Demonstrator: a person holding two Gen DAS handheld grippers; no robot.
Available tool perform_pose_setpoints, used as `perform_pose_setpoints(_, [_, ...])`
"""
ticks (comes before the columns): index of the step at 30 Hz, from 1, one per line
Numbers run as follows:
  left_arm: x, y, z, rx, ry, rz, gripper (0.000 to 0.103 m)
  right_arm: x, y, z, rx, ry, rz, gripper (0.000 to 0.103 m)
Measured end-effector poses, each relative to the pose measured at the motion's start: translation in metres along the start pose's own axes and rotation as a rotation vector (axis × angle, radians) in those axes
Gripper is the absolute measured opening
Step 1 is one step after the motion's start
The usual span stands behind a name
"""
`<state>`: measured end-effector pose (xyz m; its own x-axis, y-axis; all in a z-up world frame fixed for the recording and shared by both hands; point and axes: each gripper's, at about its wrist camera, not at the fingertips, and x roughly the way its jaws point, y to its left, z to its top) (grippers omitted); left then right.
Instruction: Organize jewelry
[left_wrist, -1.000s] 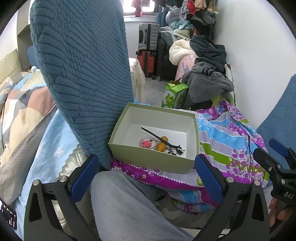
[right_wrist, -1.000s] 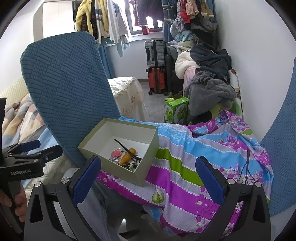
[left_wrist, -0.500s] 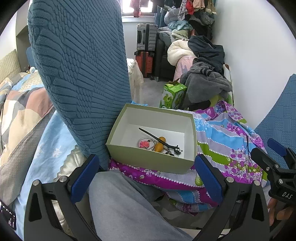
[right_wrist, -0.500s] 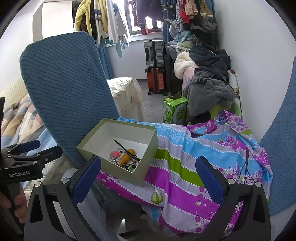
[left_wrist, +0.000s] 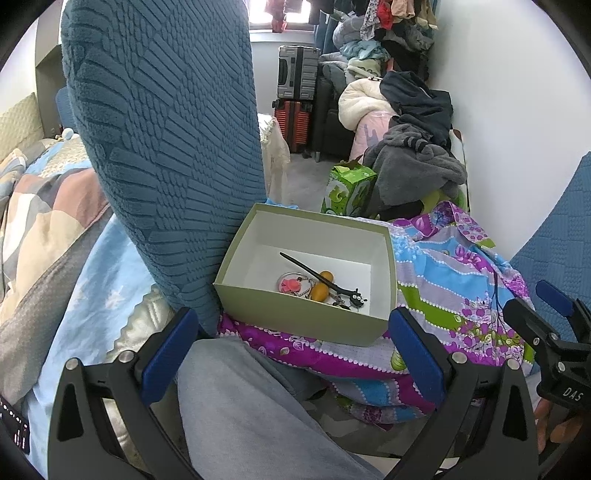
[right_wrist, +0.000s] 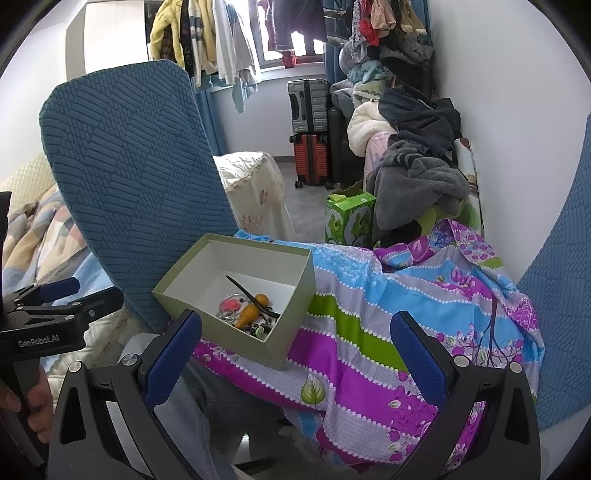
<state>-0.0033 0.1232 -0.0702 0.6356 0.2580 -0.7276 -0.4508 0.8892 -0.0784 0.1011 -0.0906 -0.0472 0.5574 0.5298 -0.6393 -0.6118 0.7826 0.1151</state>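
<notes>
An open green box (left_wrist: 303, 321) with a white inside rests on a floral cloth (left_wrist: 454, 280). In it lie a black hair stick (left_wrist: 314, 273), an orange pendant (left_wrist: 320, 291), a pink round charm (left_wrist: 290, 284) and a bead chain. The box also shows in the right wrist view (right_wrist: 258, 343), with the same pieces (right_wrist: 248, 312) inside. My left gripper (left_wrist: 291, 350) is open and empty, just in front of the box. My right gripper (right_wrist: 295, 350) is open and empty, over the cloth (right_wrist: 406, 314) beside the box.
A tall blue cushion (left_wrist: 166, 147) leans against the box's left side. A grey trouser leg (left_wrist: 258, 413) lies below my left gripper. A green carton (left_wrist: 349, 192), piled clothes (left_wrist: 413, 147) and suitcases (left_wrist: 297, 92) stand behind. A blue cushion (right_wrist: 561, 295) is at the right.
Both views have shifted slightly; the box sits a little lower left in the left wrist view. Both grippers stay open and empty.
</notes>
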Motion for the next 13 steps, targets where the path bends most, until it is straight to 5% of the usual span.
perform_pose_setpoints(13, [0.0017,-0.0047,-0.006,0.006,0.01,0.005,0.102,-0.0023,0.0037,0.0016,-0.004,-0.009,-0.002,0.103])
